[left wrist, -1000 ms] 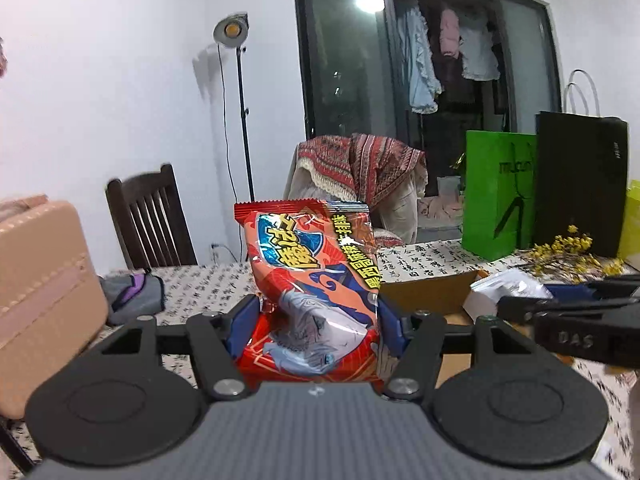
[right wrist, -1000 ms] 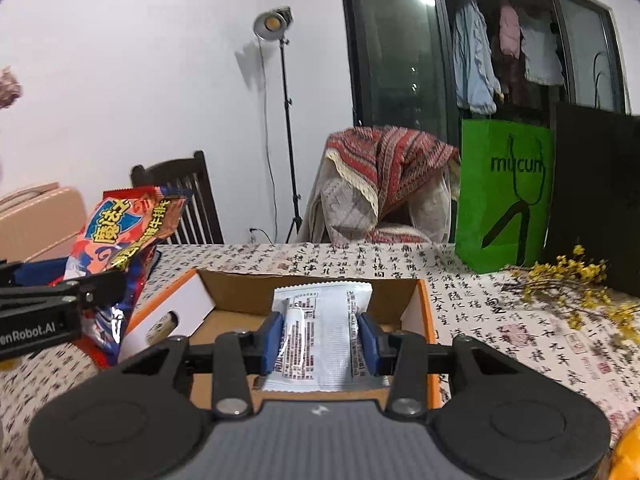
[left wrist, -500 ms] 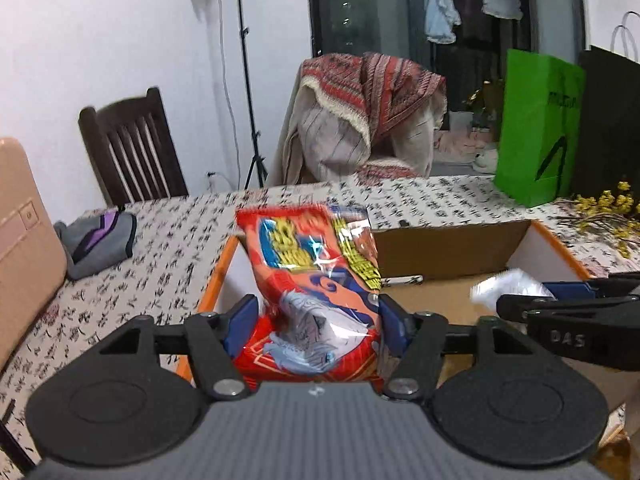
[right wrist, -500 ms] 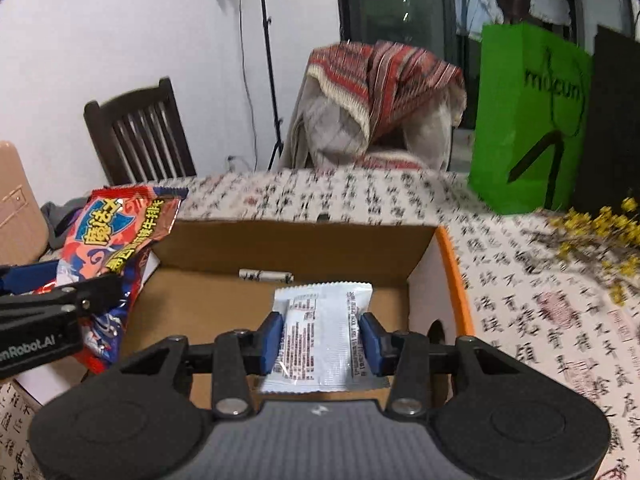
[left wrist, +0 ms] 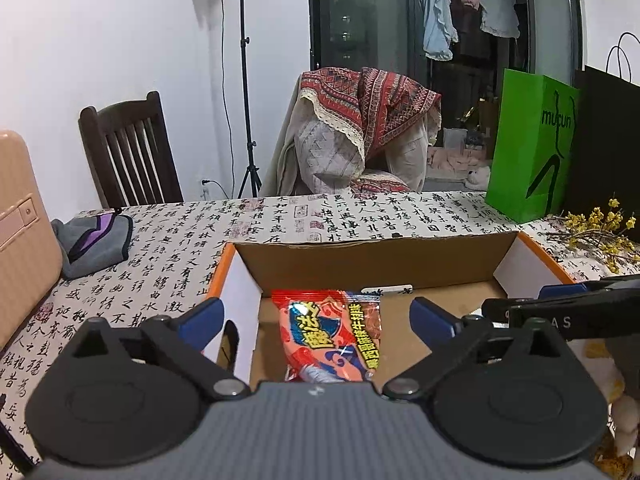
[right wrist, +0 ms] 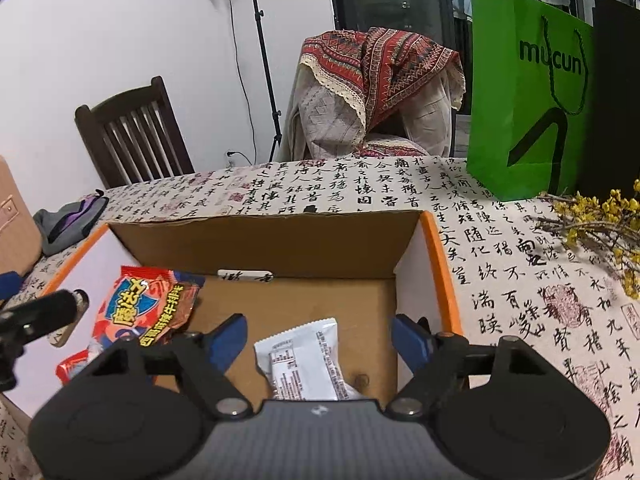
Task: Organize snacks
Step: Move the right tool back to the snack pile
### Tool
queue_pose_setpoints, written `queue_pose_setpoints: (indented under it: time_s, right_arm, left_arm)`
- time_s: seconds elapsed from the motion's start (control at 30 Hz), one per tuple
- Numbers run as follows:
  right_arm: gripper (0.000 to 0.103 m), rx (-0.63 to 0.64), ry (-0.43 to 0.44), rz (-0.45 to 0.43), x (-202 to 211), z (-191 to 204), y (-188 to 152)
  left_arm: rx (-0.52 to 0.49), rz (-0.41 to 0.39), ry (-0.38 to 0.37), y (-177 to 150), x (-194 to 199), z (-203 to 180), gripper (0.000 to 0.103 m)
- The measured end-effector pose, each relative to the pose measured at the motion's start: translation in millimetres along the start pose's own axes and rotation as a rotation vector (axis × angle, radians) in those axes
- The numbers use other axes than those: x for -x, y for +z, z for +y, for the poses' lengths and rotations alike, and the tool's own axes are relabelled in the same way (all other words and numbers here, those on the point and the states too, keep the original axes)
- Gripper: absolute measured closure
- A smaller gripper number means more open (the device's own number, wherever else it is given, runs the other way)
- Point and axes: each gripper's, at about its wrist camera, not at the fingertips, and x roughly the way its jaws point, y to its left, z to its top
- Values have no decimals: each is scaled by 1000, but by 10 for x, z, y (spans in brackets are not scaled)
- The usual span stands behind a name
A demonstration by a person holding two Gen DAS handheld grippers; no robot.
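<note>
A table (left wrist: 360, 216) covered in a cloth printed with black calligraphy fills the middle of the room, with a dark wooden chair (left wrist: 128, 152) and a lamp stand (left wrist: 244, 80) against the white wall behind it. On the cloth sits an open cardboard box (left wrist: 372, 258) with orange-edged flaps, and both grippers hang over it. The left gripper (left wrist: 316, 316) has its blue-padded jaws spread wide with nothing between them; the red snack packet (left wrist: 332, 334) lies flat on the box floor below, toward the left wall of the box. The right gripper (right wrist: 318, 336) is likewise spread apart and grips nothing, and the white snack packet (right wrist: 304, 360) (printed side up, small black text) rests on the box floor beneath it, near the right wall. The two packets lie apart, with bare cardboard between them. A small white wrapper (right wrist: 245, 276) lies against the far wall of the box. Beyond the box stand a green paper bag (right wrist: 528, 96) and a black bag (left wrist: 608, 140), with yellow flower sprigs (right wrist: 600, 220) lying on the cloth beside them. A grey and purple cloth bundle (left wrist: 94, 240) sits at the table's left edge.
</note>
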Motion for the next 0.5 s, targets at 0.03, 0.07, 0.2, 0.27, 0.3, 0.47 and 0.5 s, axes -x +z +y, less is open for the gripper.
queue_pose_setpoints:
  time_s: [0.03,0.07,0.2,0.27,0.3,0.47,0.5]
  right_arm:
    - [27,6,-5,-2,-8,-6,7]
    - [27,9,-9,-7,-15,-16,17]
    - [26,-3,4,-32,75,-41,19]
    - [25,-13,34,-71,229,-41,4]
    - [24,-17,51,-92,330,-35,-6]
    - [12,19,79,-183,873,71,-138]
    - [9,28,83,-196,976,87,-183]
  left_arm:
    - [3,-1,0,0,13,11,2]
    - [7,-1,0,-5,34,22,2]
    - [27,-10,-3,-19,148,86,2]
    - [37,-25,-5,-19,238,116,0]
    - [45,-32,-11,-22,292,131,0]
    - [95,-56,-64,-89,598,185,0]
    - [102,-62,-71,-113,666,192,0]
